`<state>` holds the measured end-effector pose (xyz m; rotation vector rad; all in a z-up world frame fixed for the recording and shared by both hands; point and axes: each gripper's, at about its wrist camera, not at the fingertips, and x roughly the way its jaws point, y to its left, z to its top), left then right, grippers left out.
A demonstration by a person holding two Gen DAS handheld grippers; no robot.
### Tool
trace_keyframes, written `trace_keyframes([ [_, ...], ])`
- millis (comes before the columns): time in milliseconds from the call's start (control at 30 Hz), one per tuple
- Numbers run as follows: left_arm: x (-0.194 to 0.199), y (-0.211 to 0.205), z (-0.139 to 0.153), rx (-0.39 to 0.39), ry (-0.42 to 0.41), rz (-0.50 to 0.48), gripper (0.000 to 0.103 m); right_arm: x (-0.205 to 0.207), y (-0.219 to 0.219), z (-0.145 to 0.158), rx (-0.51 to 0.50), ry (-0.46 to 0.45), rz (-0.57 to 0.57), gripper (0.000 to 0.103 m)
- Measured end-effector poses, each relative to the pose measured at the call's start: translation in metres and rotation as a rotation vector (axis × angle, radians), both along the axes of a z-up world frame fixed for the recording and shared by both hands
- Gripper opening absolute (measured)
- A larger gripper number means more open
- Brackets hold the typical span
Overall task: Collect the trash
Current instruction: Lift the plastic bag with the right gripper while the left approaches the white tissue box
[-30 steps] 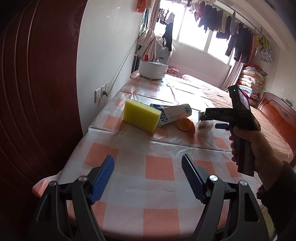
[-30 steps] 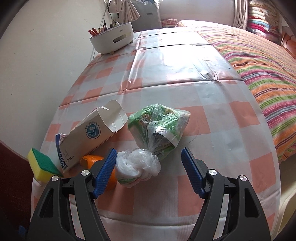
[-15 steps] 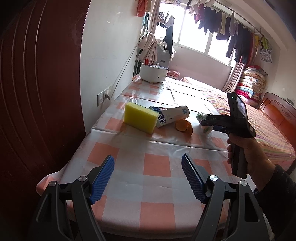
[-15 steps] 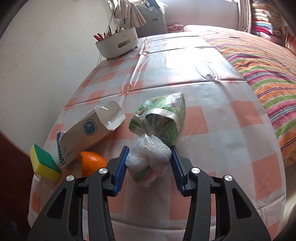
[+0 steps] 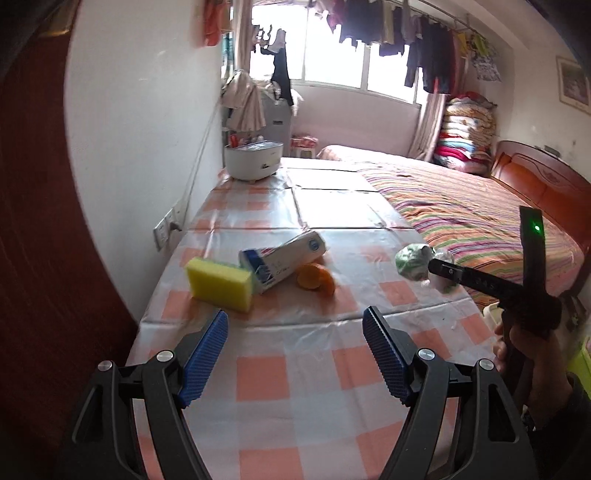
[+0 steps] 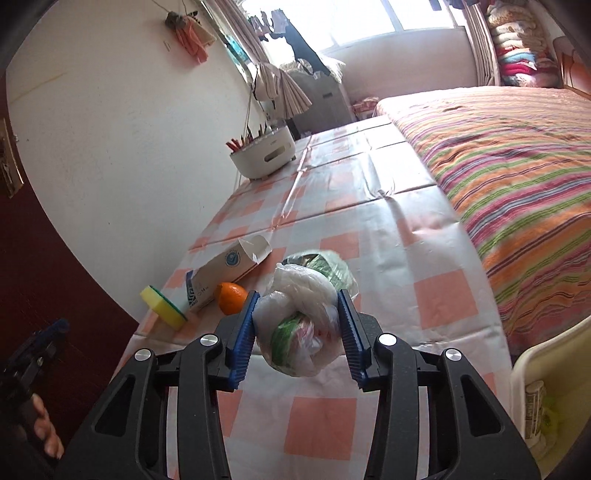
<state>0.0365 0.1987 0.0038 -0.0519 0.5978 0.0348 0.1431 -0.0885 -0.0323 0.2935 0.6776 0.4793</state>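
A lived-in home bedroom: a bed (image 5: 461, 210) under a striped blanket, a stack of folded quilts (image 5: 465, 129) in the corner, laundry (image 5: 388, 26) hanging across the window (image 5: 332, 55), and a checked-cloth counter (image 5: 295, 369) alongside.

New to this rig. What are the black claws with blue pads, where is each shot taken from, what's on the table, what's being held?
No robot here: a person holds a two-finger clamp in each hand, each carrying a fisheye camera that looks along its fingers.

In the left-hand view, the left gripper stands open and empty above the orange-and-white checked tablecloth; the right gripper appears on that picture's right side.

In the right-hand view, the right gripper has just been closing and its blue pads now press a knotted clear plastic bag of trash.

On the cloth: a yellow sponge, a white-and-blue cardboard carton lying on its side, an orange and, further back, a white round tub.
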Motion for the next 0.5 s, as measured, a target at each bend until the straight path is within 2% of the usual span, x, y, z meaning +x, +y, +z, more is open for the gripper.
trace_keyframes([
  [67, 0.026, -0.009, 0.006, 0.052, 0.002, -0.023, 0.073, -0.006, -0.015, 0.009, 0.016, -0.031, -0.018, 0.04],
  [167, 0.064, -0.018, 0.007, 0.085, 0.049, -0.074, 0.073, -0.013, -0.03, 0.012, 0.021, -0.066, -0.055, 0.04],
  [233, 0.086, -0.026, 0.004, 0.145, 0.07, -0.092, 0.073, -0.013, -0.036, 0.009, 0.01, -0.038, -0.072, 0.039],
  [300, 0.105, -0.03, 0.001, 0.199, 0.084, -0.086, 0.073, -0.014, -0.044, 0.015, 0.042, -0.004, -0.066, 0.039],
  [367, 0.121, -0.03, -0.004, 0.209, 0.094, -0.105, 0.073, -0.027, -0.043, 0.035, -0.037, -0.101, -0.069, 0.039],
  [433, 0.142, -0.032, -0.013, 0.226, 0.152, -0.116, 0.073, -0.031, -0.044, 0.041, -0.088, -0.158, -0.082, 0.039],
  [500, 0.156, -0.036, -0.02, 0.268, 0.18, -0.126, 0.073, -0.029, -0.049, 0.039, -0.06, -0.162, -0.084, 0.039],
])
